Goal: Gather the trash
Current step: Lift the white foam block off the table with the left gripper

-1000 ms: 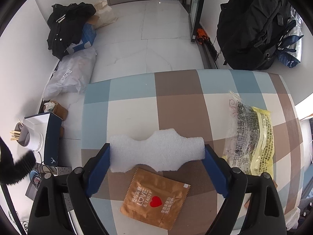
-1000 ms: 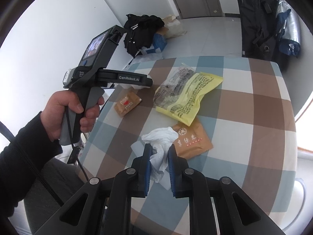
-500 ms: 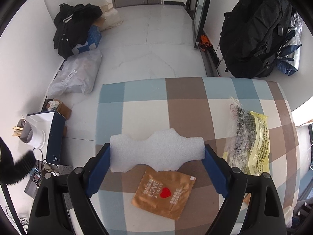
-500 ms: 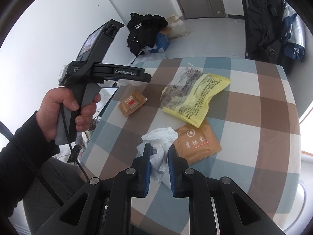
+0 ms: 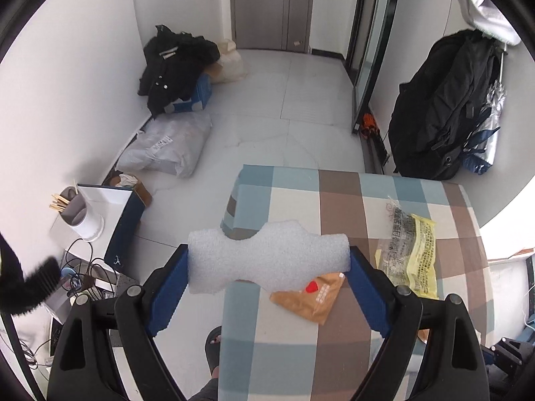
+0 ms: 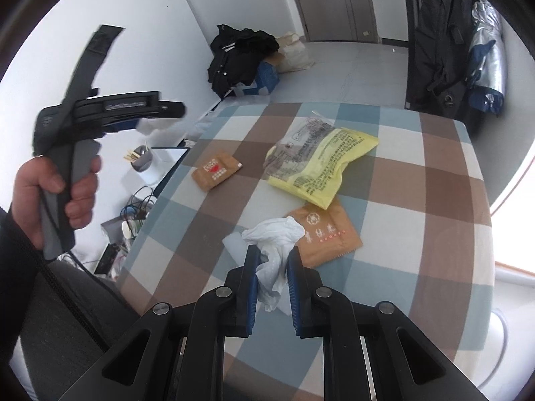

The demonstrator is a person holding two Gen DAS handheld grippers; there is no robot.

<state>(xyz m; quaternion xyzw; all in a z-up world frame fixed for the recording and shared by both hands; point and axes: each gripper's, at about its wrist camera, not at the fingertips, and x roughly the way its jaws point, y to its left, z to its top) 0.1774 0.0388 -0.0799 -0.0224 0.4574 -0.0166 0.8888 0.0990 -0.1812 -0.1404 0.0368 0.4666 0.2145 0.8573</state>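
Your left gripper has its 2 blue fingers spread wide and clamped on the ends of a white foam piece, which hangs in the air over the near left edge of the checked table. Under the foam, a brown sachet with a red heart lies flat on the cloth, and a yellow and clear wrapper lies further right.

Your right gripper has its fingers nearly together, pinching a crumpled white tissue that bulges out above the pads and trails below them. In the right wrist view the tissue touches the edge of a second brown sachet, just beside the yellow wrapper.

Your left hand shows in that view, wrapped around the grey handle of the left gripper, off the table's left side. A black bag stands on the floor past the table.
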